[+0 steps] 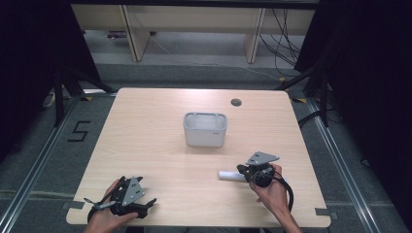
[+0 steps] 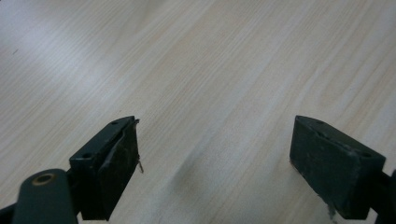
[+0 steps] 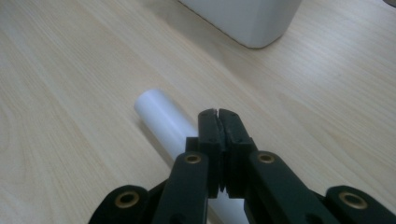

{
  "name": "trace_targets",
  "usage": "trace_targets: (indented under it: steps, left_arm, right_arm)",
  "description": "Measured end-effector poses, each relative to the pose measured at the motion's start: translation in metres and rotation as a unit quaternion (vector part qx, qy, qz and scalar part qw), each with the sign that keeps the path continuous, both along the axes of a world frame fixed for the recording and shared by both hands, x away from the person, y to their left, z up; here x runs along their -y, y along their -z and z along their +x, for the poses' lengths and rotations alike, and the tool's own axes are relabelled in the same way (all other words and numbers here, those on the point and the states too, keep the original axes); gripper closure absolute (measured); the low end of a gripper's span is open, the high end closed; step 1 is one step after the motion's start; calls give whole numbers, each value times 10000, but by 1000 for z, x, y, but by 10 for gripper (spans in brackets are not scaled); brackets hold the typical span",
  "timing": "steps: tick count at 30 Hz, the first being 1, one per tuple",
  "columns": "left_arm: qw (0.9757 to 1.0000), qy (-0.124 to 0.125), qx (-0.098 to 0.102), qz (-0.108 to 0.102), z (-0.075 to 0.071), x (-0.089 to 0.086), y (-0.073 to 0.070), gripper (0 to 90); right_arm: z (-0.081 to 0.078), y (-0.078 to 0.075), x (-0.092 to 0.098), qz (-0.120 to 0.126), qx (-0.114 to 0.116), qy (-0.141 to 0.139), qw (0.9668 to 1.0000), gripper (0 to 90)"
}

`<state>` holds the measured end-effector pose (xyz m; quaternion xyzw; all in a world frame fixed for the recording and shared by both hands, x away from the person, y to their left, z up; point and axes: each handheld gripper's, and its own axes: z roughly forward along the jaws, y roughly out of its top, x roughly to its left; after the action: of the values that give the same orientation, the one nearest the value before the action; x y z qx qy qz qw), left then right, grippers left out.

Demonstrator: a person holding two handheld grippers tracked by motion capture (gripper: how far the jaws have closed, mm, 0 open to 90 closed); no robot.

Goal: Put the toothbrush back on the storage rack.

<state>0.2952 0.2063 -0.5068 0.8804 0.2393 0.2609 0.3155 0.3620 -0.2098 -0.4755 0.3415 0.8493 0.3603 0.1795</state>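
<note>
A plain white tube (image 1: 229, 175) lies flat on the pale wood table (image 1: 160, 111), smooth, matte and round in section, with no label that I can make out. It sits toward the near right part of the tabletop, at about five o'clock from the white bin (image 1: 205, 129), with a stretch of bare wood between them. In the right gripper view the tube (image 3: 161, 116) runs out from under the tool toward eleven o'clock, its blunt far end free on the wood.

The right gripper (image 1: 243, 171) is at the tube's three-o'clock end. Its jaws are clenched pad to pad over the tube, with nothing between them; the tube passes beneath rather than inside the grip.

The bin stands upright near the middle of the table, a rounded rectangular tub with pale grey walls and an open top. From the high view I cannot tell whether anything lies in it.

The left gripper (image 1: 148, 204) rests at the near left edge, around seven o'clock from the bin, jaws spread wide over bare wood.
</note>
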Motion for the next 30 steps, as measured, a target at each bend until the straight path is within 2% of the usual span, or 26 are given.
trace_targets:
  steps: [3,10,14,16,19,20,21,22,24,25,27,30]
  left_arm:
    - [10000,5,-29,-77,-1,0,0,152]
    - [10000,22,-28,-43,-1,-1,-1,151]
    - [10000,29,-28,-42,-1,-1,-1,152]
    - [10000,23,-23,-46,0,-1,-1,152]
    - [10000,30,-25,-38,-1,0,-1,152]
    - [10000,30,-25,-38,-1,0,-1,152]
    - [10000,36,-29,-44,-1,-1,-1,151]
    - [10000,36,-24,-46,-1,-1,-1,152]
    - [9999,-9,6,-114,-1,0,0,152]
    - [10000,33,-21,-50,-1,-1,-1,151]
    - [10000,36,-27,-40,-1,-1,-1,151]
    - [10000,44,-32,-40,-1,-1,-1,152]
  right_arm:
    - [4,3,-10,-47,-173,9,9998,898]
    - [15,9,-28,-219,-191,-209,9994,898]
    - [18,10,-32,-216,-206,-196,9994,897]
    - [20,11,-35,-227,-286,-230,9991,896]
    - [21,13,-37,-257,-239,-259,9990,893]
    - [21,13,-38,-231,-360,-203,9989,892]
    - [23,13,-38,-333,-274,-328,9985,891]
    - [22,14,-40,-288,-195,-249,9991,889]
    - [22,14,-41,-261,-265,-181,9991,889]
    - [23,13,-41,-349,-277,-327,9985,889]
    - [22,13,-43,-326,-349,-257,9985,888]
    - [22,14,-44,-297,-263,-222,9990,884]
